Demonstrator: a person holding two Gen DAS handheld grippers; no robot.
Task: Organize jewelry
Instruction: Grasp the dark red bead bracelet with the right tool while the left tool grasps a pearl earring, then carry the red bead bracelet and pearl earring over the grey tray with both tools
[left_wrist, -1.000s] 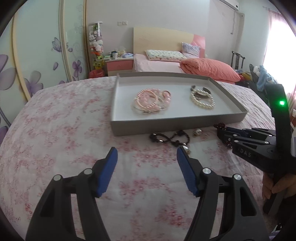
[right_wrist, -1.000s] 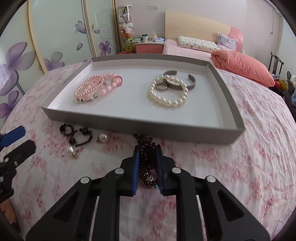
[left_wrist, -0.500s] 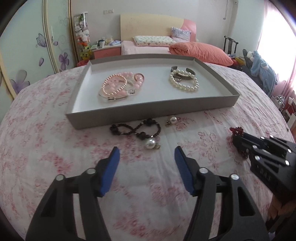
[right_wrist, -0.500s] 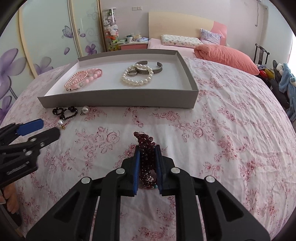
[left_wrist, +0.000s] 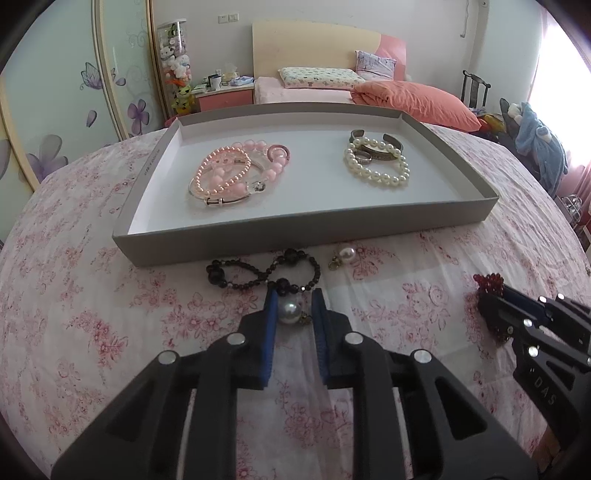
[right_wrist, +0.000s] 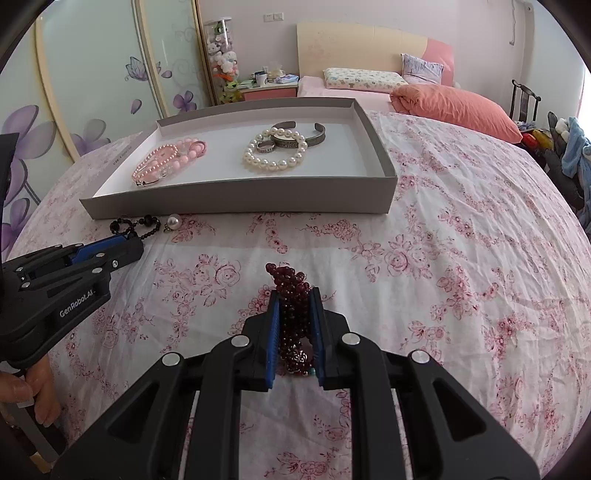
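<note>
A grey tray (left_wrist: 303, 230) (right_wrist: 236, 203) on the floral bedspread holds pink bead bracelets (left_wrist: 236, 173) (right_wrist: 166, 162) at its left and a white pearl bracelet (left_wrist: 376, 170) (right_wrist: 275, 153) with metal bangles at its right. A black bead bracelet (left_wrist: 262, 271) (right_wrist: 135, 225) and a small pearl charm (left_wrist: 345, 254) (right_wrist: 173, 221) lie in front of the tray. My left gripper (left_wrist: 293, 308) (right_wrist: 122, 243) is shut on a large pearl earring (left_wrist: 290, 310). My right gripper (right_wrist: 294, 317) (left_wrist: 491, 299) is shut on a dark red bead bracelet (right_wrist: 291, 295) (left_wrist: 489, 282), low over the bedspread.
A second bed with an orange duvet (left_wrist: 417, 101) and a pink nightstand (left_wrist: 225, 98) stand behind. A wardrobe with purple flowers (left_wrist: 74, 92) is at the left. A chair with blue clothing (left_wrist: 535, 147) is at the right.
My left gripper moved forward and closed from wide open onto the pearl earring. My right gripper kept the red bracelet and drew back from the tray.
</note>
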